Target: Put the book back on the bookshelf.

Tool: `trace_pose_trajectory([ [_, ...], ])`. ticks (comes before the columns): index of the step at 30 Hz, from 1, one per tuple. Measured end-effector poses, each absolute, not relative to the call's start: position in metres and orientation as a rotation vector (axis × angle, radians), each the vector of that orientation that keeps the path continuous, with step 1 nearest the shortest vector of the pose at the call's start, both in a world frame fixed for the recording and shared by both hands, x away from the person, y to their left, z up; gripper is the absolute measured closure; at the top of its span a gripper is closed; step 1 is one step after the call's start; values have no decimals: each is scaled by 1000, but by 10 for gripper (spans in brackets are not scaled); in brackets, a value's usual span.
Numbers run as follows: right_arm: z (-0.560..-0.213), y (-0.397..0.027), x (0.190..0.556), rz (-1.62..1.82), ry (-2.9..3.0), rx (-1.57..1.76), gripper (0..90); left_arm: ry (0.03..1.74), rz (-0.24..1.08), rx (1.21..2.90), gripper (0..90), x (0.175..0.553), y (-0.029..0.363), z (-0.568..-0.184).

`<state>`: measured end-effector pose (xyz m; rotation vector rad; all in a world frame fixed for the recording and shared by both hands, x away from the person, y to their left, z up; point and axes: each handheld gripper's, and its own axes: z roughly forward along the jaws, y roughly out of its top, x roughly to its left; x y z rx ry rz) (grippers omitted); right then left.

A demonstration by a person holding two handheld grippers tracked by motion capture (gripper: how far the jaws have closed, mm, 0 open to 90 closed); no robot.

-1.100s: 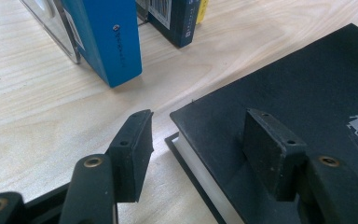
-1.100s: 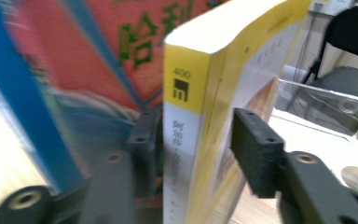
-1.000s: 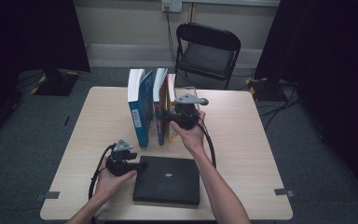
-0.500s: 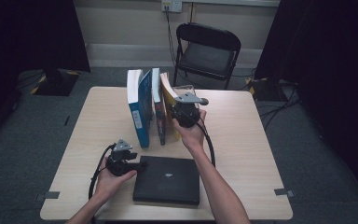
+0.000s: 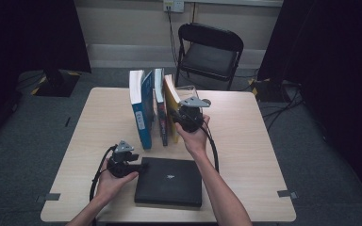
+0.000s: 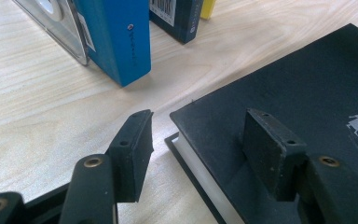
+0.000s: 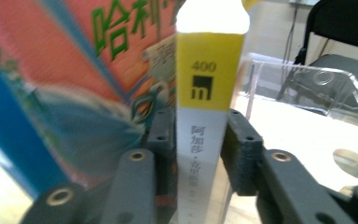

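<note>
Three books stand in a row on the table (image 5: 250,141): a blue book (image 5: 143,113), a dark book (image 5: 159,113) and a yellow book (image 5: 172,101). The yellow book leans left onto the dark one. My right gripper (image 5: 183,115) is at its spine (image 7: 203,84). Its jaws have just been opening, and the pads (image 7: 237,140) stand close on either side of the spine, barely off it. A black book (image 5: 169,181) lies flat near the front edge. My left gripper (image 5: 140,167) is open astride its near corner (image 6: 191,121), with one jaw over the table and one over the cover.
A clear bookend (image 7: 307,88) stands just behind the yellow book, and another clear plate (image 6: 51,23) is beside the blue book (image 6: 116,37). A black folding chair (image 5: 209,52) sits beyond the far edge. Bare wood lies to the right of the books.
The yellow book has tipped from upright to leaning left against the dark book, with the right gripper still at its spine. The left hand and the black book have not moved.
</note>
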<state>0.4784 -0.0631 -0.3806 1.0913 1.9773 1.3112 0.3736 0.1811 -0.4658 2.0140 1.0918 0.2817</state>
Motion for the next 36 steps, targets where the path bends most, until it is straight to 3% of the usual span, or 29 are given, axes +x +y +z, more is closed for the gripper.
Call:
trace_pose_trajectory([
  [4, -387, -65, 472, 1327, 2021, 1073, 574, 1094, 281, 2013, 428, 374, 181, -466],
  [8, -399, -69, 465, 1342, 2054, 1078, 571, 1092, 276, 2015, 428, 374, 182, -466],
  [14, -417, -72, 463, 1312, 2115, 1078, 709, 1095, 269, 2011, 424, 375, 182, -466],
  [23, -414, -61, 471, 1275, 2082, 1068, 746, 1093, 272, 2014, 423, 374, 182, -466],
  [26, -416, -58, 470, 1288, 2099, 1056, 710, 1089, 277, 2016, 423, 374, 182, -466],
  [31, -423, -61, 468, 1272, 2120, 1073, 576, 1089, 277, 2017, 423, 374, 182, -466],
  [36, -422, -65, 467, 1267, 2130, 1063, 567, 1091, 268, 2011, 422, 375, 182, -466],
])
